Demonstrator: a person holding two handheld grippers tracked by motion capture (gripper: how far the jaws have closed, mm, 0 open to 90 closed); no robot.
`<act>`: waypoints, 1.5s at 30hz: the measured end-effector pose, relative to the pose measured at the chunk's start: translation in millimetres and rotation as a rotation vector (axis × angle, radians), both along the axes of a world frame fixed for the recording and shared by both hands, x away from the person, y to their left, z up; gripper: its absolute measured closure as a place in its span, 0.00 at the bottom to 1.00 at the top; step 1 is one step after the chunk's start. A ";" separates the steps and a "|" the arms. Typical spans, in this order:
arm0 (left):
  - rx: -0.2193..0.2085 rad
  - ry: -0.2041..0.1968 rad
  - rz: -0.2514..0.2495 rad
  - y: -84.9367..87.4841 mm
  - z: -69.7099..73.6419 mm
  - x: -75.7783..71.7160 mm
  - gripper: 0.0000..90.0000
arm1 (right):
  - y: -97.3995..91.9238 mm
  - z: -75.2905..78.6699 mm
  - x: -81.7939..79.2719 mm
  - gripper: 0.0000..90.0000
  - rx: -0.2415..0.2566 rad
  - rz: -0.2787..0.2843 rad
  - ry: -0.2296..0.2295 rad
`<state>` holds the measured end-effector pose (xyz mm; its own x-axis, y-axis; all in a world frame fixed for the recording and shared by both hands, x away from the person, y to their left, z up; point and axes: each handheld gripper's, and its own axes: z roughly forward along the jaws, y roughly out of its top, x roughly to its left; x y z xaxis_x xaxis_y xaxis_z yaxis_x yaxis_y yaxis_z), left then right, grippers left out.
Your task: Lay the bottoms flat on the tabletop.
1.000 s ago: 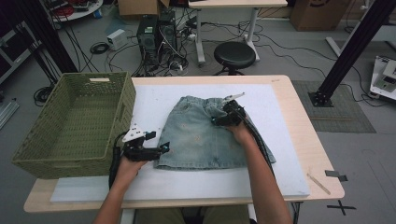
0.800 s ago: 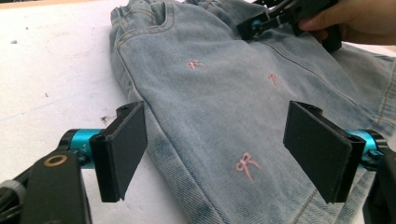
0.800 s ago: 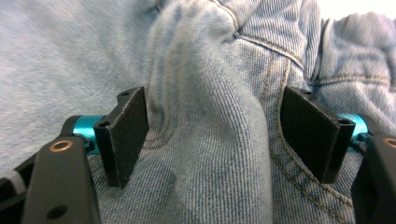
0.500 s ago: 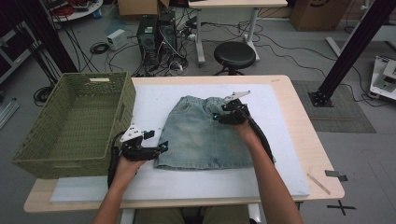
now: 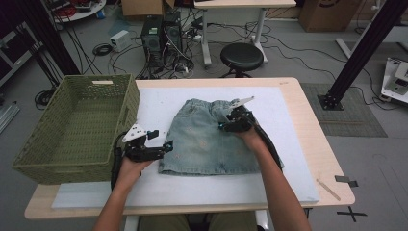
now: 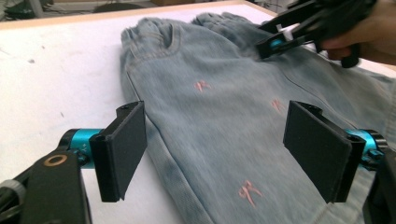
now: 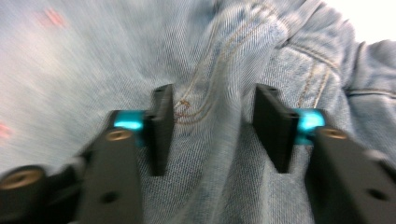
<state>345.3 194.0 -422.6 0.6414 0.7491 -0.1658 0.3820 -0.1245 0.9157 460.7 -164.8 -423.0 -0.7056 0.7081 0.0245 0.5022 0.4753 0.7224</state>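
Denim skirt [image 5: 211, 139] lies flat mid-table, so we keep the spread left gripper [image 5: 163, 146] at its nine o'clock edge while the right gripper [image 5: 225, 124], jaws just reopened around a waistband ridge at one o'clock, bites deeper before lifting.

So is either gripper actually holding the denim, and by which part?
Neither has a hold. The left gripper stands wide open over the denim's side edge. The right gripper, jaws just reopened a little, straddles a raised fold near the waistband, pads not pressing.

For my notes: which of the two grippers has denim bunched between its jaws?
The right gripper, near the waistband of the denim shorts; the left gripper gapes over flat fabric.
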 end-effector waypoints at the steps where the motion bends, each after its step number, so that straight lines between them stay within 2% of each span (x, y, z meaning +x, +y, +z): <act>1: 0.000 -0.002 -0.001 -0.9 1.0 2.5 0.24 | -5.5 3.7 -1.5 0.53 0.020 -0.005 -0.019; 3: -0.001 -0.002 0.006 -2.6 4.6 10.7 0.24 | -17.2 10.8 -3.7 0.50 0.052 -0.020 -0.045; 4: -0.022 0.009 0.003 -2.9 7.4 16.9 0.24 | -21.8 13.0 -3.9 0.49 0.063 -0.026 -0.052; 6: -0.046 -0.007 -0.012 -4.2 11.1 26.0 0.24 | -35.4 17.9 -4.6 0.49 0.069 -0.042 -0.068; 7: -0.041 -0.012 -0.013 -5.3 13.0 30.8 0.24 | -41.7 19.0 -4.4 0.48 0.070 -0.046 -0.073; 12: -0.041 0.010 -0.006 -11.0 17.7 56.2 0.24 | -71.1 19.4 0.0 0.38 0.071 -0.104 -0.059; 13: -0.036 0.003 -0.006 -11.8 17.3 60.6 0.24 | -75.8 18.3 1.5 0.34 0.066 -0.121 -0.051; 14: -0.036 0.003 -0.006 -11.8 17.3 60.6 0.24 | -80.0 17.1 3.1 0.33 0.058 -0.133 -0.044; 15: -0.026 0.027 0.003 -12.3 15.9 71.6 0.25 | -84.7 15.6 5.1 0.32 0.053 -0.145 -0.041; 17: -0.014 0.034 0.006 -12.7 15.9 76.0 0.25 | -89.5 13.7 7.8 0.33 0.054 -0.165 -0.035; 18: -0.007 0.034 0.007 -13.9 15.8 84.5 0.25 | -91.2 12.8 9.6 0.34 0.052 -0.164 -0.036; 21: 0.015 0.062 0.013 -14.9 14.2 97.0 0.26 | -92.3 10.6 13.8 0.40 0.045 -0.166 -0.033; 24: 0.007 0.068 0.016 -15.1 13.8 104.0 0.27 | -92.1 6.7 17.5 0.46 0.034 -0.166 -0.023; 25: -0.013 0.056 0.020 -15.6 10.6 108.5 0.27 | -92.6 4.9 19.2 0.47 0.032 -0.164 -0.024; 28: -0.019 0.085 0.024 -16.6 0.6 114.7 0.28 | -92.4 0.3 22.4 0.49 0.025 -0.166 -0.009; 33: 0.022 0.116 0.061 -17.8 -14.2 123.6 0.30 | -86.3 -7.8 26.8 0.52 -0.007 -0.156 0.011; 36: 0.034 0.166 0.084 -18.4 -20.7 129.0 0.31 | -85.1 -12.3 29.8 0.58 -0.014 -0.161 0.028; 37: 0.056 0.176 0.087 -20.6 -22.0 130.5 0.33 | -84.2 -13.6 30.5 0.62 -0.016 -0.166 0.032; 42: 0.100 0.244 0.084 -29.3 -29.0 136.6 0.46 | -81.6 -17.5 32.7 0.73 -0.026 -0.159 0.048; 45: 0.119 0.251 0.066 -32.7 -29.1 136.6 0.58 | -82.1 -18.2 32.6 0.79 -0.015 -0.156 0.056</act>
